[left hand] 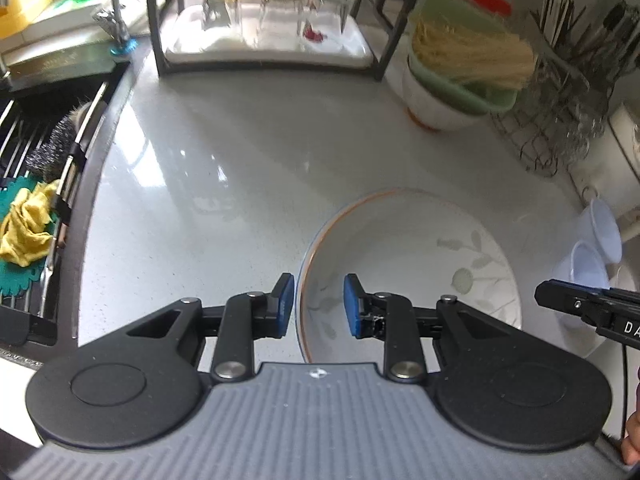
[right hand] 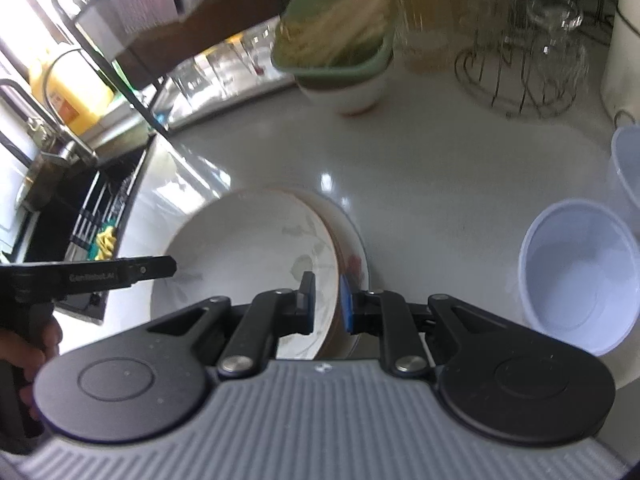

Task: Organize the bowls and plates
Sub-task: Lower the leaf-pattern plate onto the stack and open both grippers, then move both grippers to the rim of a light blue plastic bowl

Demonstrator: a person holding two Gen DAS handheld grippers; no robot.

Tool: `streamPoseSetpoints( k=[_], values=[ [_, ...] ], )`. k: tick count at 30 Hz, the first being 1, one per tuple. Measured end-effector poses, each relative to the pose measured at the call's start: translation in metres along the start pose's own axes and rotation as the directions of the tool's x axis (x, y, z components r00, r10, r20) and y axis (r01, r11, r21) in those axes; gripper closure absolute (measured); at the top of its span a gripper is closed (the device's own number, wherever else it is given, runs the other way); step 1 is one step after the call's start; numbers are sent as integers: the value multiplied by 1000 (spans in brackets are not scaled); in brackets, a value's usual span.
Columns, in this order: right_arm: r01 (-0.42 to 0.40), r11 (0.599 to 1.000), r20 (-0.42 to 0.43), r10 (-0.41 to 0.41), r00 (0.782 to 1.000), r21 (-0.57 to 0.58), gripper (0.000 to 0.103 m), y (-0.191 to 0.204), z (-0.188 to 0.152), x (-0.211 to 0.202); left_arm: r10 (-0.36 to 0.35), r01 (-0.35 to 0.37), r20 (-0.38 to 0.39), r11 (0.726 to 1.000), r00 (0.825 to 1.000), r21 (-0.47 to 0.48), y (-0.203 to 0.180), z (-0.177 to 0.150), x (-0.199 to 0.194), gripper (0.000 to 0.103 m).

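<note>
A white deep plate with a brown rim and a grey leaf pattern sits at the front of the grey counter. The right wrist view shows it stacked on a second plate that has a red flower print. My left gripper straddles the stack's left rim, one blue pad outside and one inside, closed on it. My right gripper is shut on the right rim of both plates. Each gripper shows in the other's view: the right gripper, the left gripper.
Two pale lavender plastic bowls stand right of the plates. A green container of dry noodles rests on a white bowl at the back. A wire holder, a rack of glasses and the sink ring the counter.
</note>
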State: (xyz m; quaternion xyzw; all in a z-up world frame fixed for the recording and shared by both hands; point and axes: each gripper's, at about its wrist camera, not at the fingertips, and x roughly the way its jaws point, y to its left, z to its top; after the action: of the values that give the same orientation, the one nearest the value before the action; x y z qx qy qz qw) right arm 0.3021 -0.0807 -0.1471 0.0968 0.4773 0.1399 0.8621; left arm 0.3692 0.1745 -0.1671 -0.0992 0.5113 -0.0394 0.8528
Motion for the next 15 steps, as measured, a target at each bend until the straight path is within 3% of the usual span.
streamPoseSetpoints(
  k=[7,15],
  values=[
    [-47,999,117,49,992,-26,86,-3,16,-40,-2,3,97,1000,995,-17,-13,8,-45,72],
    [-78,992,250,100,963,-97,86,-10,27,-90,-37,39,212,999,977,-6,-52,5,-93,72]
  ],
)
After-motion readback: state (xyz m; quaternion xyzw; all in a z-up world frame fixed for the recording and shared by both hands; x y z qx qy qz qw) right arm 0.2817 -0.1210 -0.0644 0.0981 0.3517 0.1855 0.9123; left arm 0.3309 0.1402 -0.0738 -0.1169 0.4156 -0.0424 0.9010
